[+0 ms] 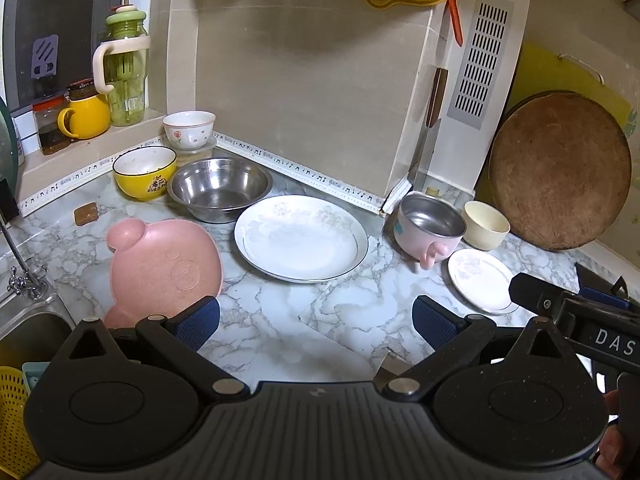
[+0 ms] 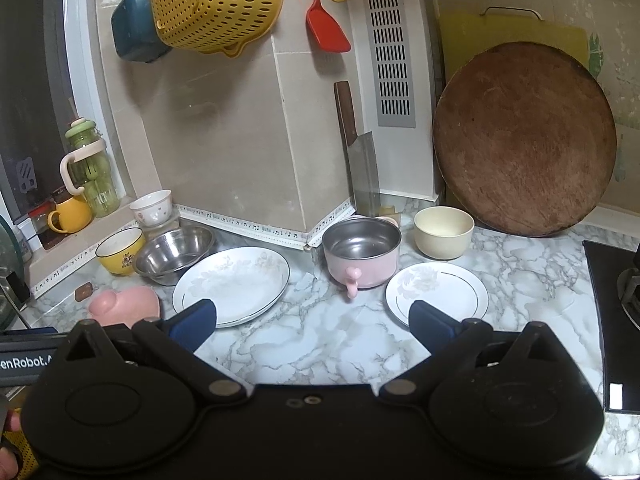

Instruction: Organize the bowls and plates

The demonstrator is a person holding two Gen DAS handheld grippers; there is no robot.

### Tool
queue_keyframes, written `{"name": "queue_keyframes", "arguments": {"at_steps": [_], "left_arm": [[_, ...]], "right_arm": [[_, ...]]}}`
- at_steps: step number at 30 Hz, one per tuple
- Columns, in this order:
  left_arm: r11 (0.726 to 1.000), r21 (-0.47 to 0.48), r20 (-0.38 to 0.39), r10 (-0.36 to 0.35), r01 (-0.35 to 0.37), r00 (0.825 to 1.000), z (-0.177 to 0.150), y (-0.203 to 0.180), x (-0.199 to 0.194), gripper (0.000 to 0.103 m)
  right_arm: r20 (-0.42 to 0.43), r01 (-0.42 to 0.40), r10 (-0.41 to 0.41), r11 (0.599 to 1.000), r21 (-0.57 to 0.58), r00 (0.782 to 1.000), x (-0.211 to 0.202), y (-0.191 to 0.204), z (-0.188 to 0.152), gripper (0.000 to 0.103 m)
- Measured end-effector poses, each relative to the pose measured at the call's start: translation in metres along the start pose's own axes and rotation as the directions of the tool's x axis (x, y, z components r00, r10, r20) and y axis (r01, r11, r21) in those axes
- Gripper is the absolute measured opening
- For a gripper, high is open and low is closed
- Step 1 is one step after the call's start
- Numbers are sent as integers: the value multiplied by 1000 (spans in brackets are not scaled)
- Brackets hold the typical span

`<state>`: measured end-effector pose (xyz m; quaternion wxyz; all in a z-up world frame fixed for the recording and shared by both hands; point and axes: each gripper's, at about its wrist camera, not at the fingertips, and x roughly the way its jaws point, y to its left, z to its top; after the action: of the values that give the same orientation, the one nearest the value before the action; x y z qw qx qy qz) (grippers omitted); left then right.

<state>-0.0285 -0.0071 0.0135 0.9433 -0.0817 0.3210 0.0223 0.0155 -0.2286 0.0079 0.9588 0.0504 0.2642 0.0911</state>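
Note:
On the marble counter lie a large white plate, a small white plate, a pink pig-shaped plate, a steel bowl, a yellow bowl, a pink steel-lined bowl with a handle, a cream bowl and a white flowered bowl. My left gripper is open and empty above the counter in front of the large plate. My right gripper is open and empty, its right finger over the small plate's near edge.
A round wooden board leans on the wall at the right. A cleaver stands against the tiled column. A sink lies at the left, a black stove at the right. A yellow colander hangs above. Jars and a yellow mug fill the sill.

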Motion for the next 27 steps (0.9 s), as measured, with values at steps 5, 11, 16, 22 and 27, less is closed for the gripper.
{"name": "queue_keyframes", "arguments": {"at_steps": [5,11,16,22,27], "left_arm": [[1000,-3,4,-9,9,1000,0,0,0,103],[1000,-2,3,-10,10,1000,1,1,1,103],[1000,14,8,5,-5,1000,3,0,4,103],[1000,10,13,1,-1,1000,6,1,6,103],[1000,6,26,2,-2,1000,10,3,8,103]], "right_arm": [[13,-1,1,1000,3,1000,-2,0,1,103],[23,-12,13,1000,-6,1000,-2,0,2,103],[30,-19,19,1000,-8,999,1,1,3,103],[29,-27,27,1000,-10,999,5,2,5,103],[33,-31,32,999,-16,999,9,4,7,103]]}}
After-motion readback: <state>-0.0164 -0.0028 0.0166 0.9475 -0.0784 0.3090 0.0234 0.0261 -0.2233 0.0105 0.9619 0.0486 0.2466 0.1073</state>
